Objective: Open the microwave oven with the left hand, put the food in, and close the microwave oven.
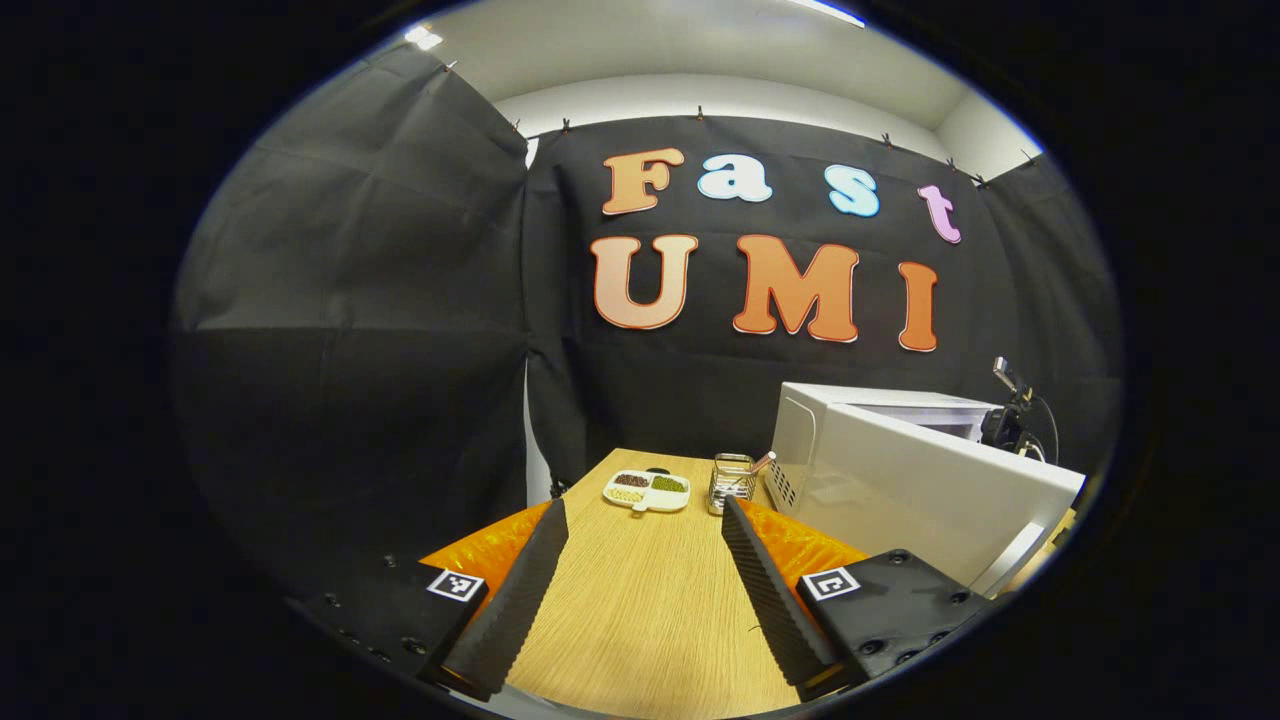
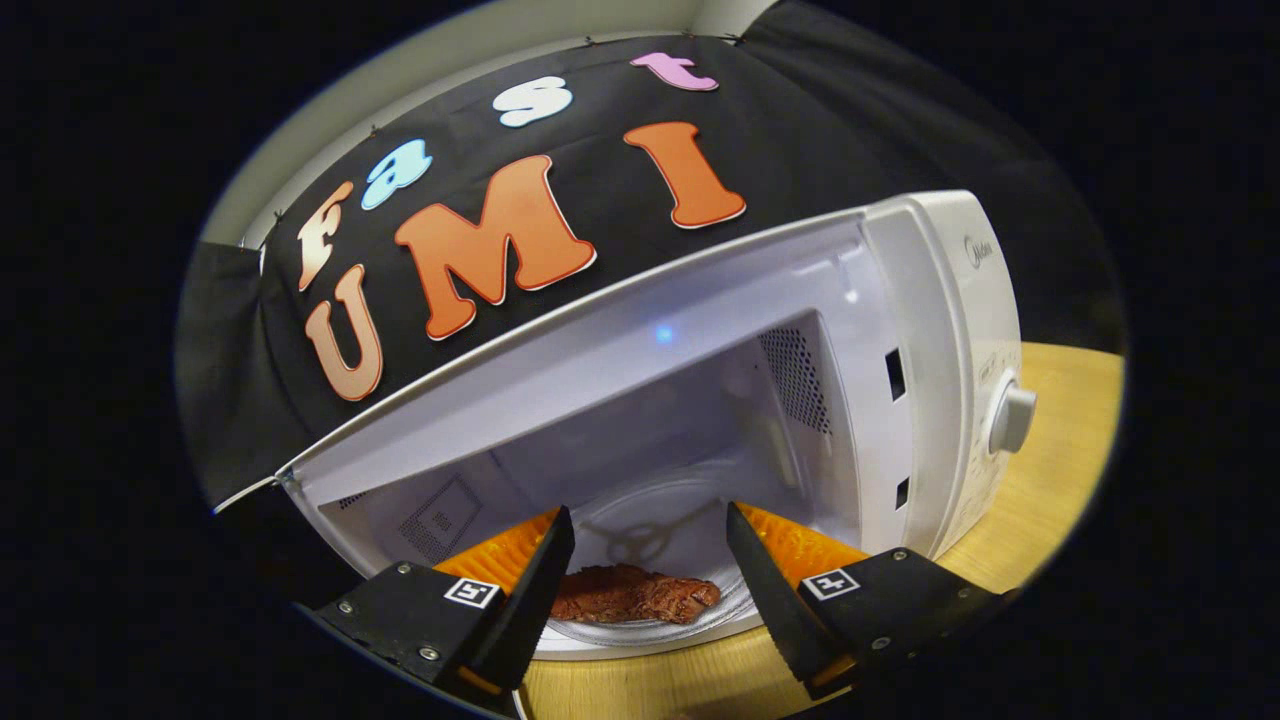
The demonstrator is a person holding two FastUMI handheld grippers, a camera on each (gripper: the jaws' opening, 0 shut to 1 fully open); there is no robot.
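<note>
The brown slab of cooked meat (image 2: 635,594) lies on the round glass turntable (image 2: 680,540) inside the white microwave oven (image 2: 900,400), just past the sill of the cavity, its long axis running across the opening. The right gripper (image 2: 648,575) hangs at the mouth of the cavity with its fingers spread wide apart and nothing between them; the meat sits beyond the tips and neither finger touches it, so the food looks delivered and let go.

In the left gripper view, the left gripper (image 1: 645,575) is also released and empty, hovering over the pale wood-grain table (image 1: 640,620). The microwave's white door (image 1: 930,500) stands swung open to that gripper's right and slightly ahead, its free edge nearest the fingers. Farther off on the table sit a white divided dish of beans (image 1: 647,490) and a small wire basket (image 1: 732,482).

Closing the door seems the step left, and the left gripper is the nearer one to it: the push would go rightward against the door's outer face, once the right gripper is clear of the opening
</note>
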